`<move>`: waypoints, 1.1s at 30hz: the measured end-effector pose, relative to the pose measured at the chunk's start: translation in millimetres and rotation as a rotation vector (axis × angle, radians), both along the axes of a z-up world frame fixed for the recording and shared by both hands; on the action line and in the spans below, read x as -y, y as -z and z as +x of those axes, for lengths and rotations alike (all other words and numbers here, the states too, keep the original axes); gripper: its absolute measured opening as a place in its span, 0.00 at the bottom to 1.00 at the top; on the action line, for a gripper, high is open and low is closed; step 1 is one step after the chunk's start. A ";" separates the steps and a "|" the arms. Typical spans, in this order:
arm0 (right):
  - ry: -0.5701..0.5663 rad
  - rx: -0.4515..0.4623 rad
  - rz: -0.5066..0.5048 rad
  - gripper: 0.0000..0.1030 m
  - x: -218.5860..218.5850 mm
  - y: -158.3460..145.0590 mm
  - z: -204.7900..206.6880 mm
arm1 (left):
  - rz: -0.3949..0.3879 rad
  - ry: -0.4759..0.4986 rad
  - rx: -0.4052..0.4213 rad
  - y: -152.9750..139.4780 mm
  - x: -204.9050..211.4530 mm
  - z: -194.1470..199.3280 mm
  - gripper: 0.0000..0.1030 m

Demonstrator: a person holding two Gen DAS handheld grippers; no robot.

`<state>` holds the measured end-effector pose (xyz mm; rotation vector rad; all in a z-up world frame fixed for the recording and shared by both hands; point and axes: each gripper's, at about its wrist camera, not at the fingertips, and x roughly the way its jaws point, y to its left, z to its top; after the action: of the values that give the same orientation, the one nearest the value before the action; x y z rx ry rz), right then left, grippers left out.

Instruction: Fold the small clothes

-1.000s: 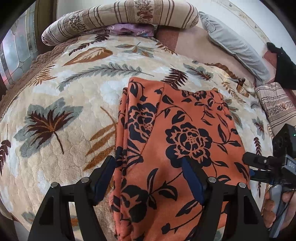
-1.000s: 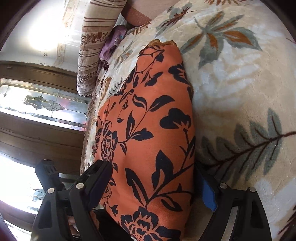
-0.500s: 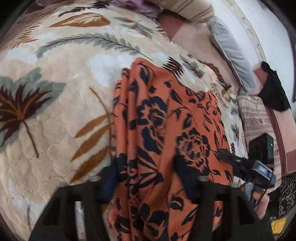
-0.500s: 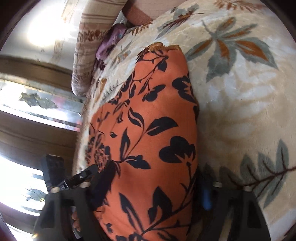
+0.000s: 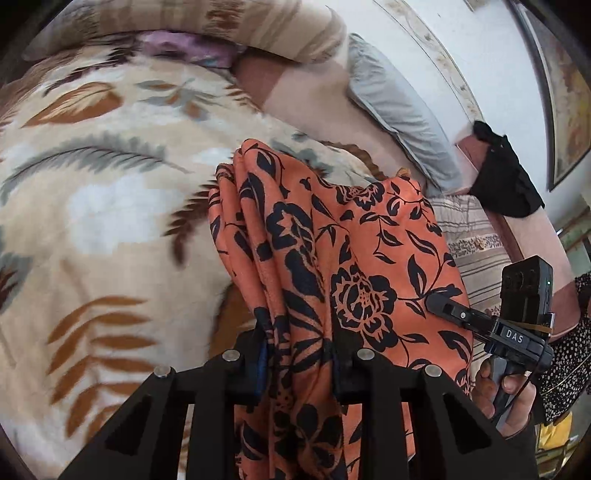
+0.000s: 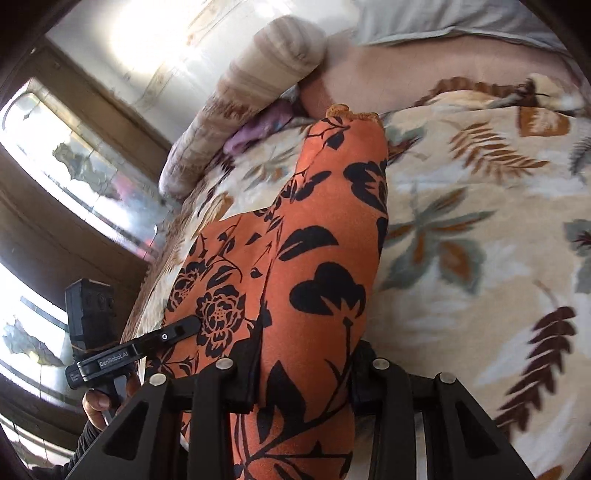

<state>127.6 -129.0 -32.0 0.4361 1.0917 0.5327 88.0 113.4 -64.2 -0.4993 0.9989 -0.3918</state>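
Orange cloth (image 5: 354,266) bunches between both grippers' closing jaws.

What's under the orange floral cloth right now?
Under the orange floral cloth lies the cream leaf-print blanket. The left gripper and right gripper pinch its near edge. Whatever lies beneath its middle is hidden.

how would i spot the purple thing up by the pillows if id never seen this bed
Start at the leaf-patterned blanket covering the bed, then look to its far end. There a crumpled purple cloth sits tucked under the long striped bolster, the only purple item around.
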 end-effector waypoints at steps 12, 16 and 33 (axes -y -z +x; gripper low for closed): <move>0.254 -0.015 -0.032 0.61 77.8 44.6 -19.5 | 0.286 -0.042 -0.034 28.5 9.2 -23.8 0.49; 0.177 0.051 0.089 0.76 55.9 21.6 -22.0 | 0.340 -0.016 -0.014 27.6 0.7 -44.8 0.51; 0.228 0.111 -0.247 0.86 26.1 -0.5 -135.9 | 0.507 -0.196 0.126 -28.8 28.2 -133.9 0.83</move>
<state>-8.3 -155.1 -31.5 0.3055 0.9714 0.2143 -45.9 85.3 -35.4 -0.1085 0.8768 0.0118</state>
